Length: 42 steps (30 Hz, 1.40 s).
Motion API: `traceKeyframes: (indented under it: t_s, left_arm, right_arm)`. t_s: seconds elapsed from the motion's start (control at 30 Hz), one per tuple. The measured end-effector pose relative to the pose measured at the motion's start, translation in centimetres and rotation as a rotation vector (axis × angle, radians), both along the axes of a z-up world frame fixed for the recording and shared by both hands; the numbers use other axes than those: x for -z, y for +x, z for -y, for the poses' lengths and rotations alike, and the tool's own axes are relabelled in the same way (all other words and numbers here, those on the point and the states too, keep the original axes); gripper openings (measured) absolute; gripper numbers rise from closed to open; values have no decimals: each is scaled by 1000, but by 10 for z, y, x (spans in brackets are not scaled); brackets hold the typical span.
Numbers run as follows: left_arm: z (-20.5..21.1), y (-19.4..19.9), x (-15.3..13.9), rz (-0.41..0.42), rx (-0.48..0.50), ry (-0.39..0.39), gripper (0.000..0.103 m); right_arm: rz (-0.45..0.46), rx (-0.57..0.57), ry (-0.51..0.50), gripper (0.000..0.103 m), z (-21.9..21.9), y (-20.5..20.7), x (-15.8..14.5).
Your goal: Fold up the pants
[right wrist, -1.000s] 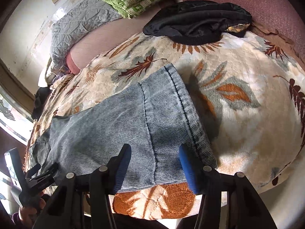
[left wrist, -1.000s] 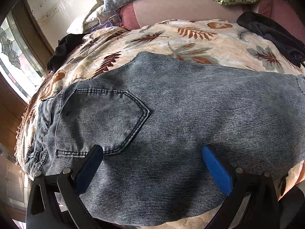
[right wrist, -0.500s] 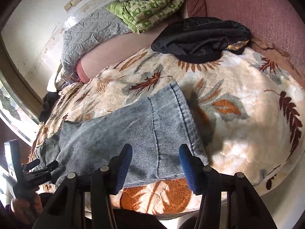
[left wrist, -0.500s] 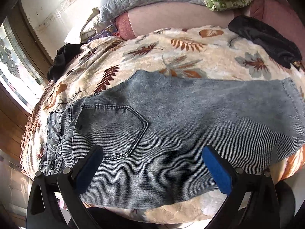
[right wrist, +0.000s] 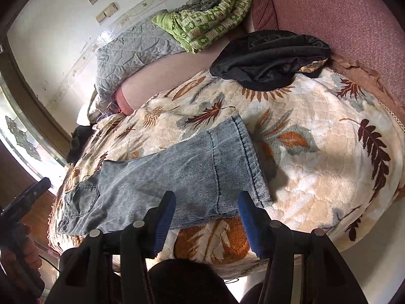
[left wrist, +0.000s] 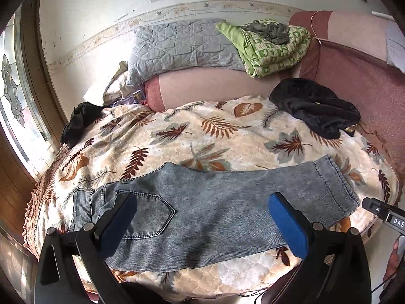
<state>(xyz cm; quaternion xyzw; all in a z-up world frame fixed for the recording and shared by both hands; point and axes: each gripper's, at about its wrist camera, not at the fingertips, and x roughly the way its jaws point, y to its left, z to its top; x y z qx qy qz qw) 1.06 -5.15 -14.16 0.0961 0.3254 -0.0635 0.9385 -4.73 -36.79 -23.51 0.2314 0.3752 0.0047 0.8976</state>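
Left gripper: jaws spread, nothing between pads, above the jeans, no contact.
Right gripper: jaws spread, empty, above the hem end.
Jeans: folded lengthwise, flat along the near edge of the leaf-print blanket; back pocket up, waistband toward the window side.
Black garment: far right corner, well apart.
Green quilt: on the pink headboard.

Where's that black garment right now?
The black garment lies at the far right of the leaf-print blanket, against the maroon backrest, beyond the jeans.
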Motion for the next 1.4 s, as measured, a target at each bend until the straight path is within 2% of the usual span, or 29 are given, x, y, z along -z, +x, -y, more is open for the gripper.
traceKeyframes:
  t_s: [0.17, 0.23, 0.3, 0.53, 0.9, 1.4]
  left_arm:
    - [8, -9, -4, 12, 38, 6, 103]
    - [11, -10, -1, 12, 51, 23, 103]
    - [14, -9, 3, -3, 58, 34, 103]
    - [12, -3, 17, -39, 51, 41, 103]
    - [1, 7, 34, -83, 32, 31, 103]
    - [-13, 9, 40, -96, 14, 7, 103]
  right_arm:
    - [-1, -5, 33, 55, 1, -2, 3]
    - [-4, -8, 35, 62, 1, -2, 4]
    - [-5, -11, 32, 64, 0, -3, 5]
    - [-16, -13, 27, 64, 1, -2, 8]
    - [-83, -24, 21, 64, 0, -8, 27]
    - [-89, -58, -20, 64, -19, -5, 20]
